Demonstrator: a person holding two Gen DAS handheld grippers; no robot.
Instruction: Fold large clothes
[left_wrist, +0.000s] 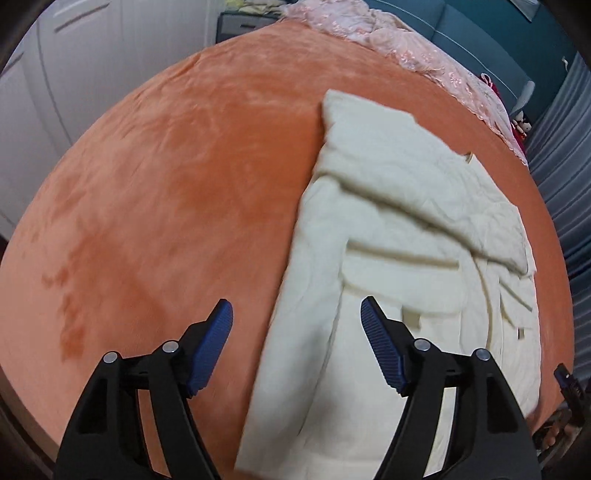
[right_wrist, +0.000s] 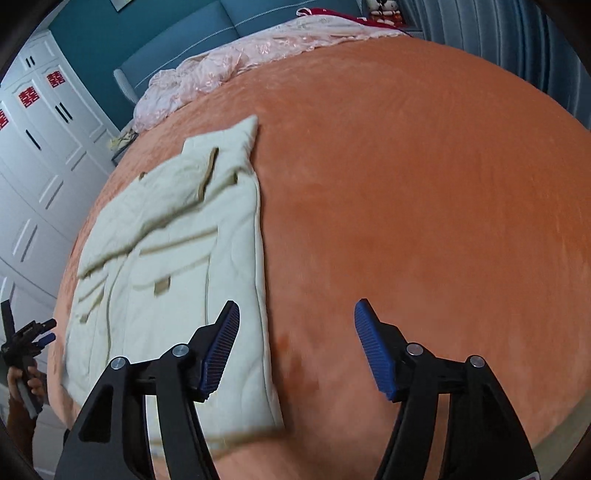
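Note:
A cream quilted coat lies flat on the orange bed cover, folded lengthwise with one sleeve laid across it. My left gripper hangs open above the coat's left long edge, nothing between its blue pads. In the right wrist view the same coat lies at left on the bed cover. My right gripper is open over the coat's right long edge and holds nothing. The left gripper shows at that view's far left edge, held in a hand.
A pink lace bedspread is bunched at the head of the bed. White wardrobe doors with red paper cuts stand to one side. A grey curtain hangs along the other side. Red cloth and soft toys lie near the headboard.

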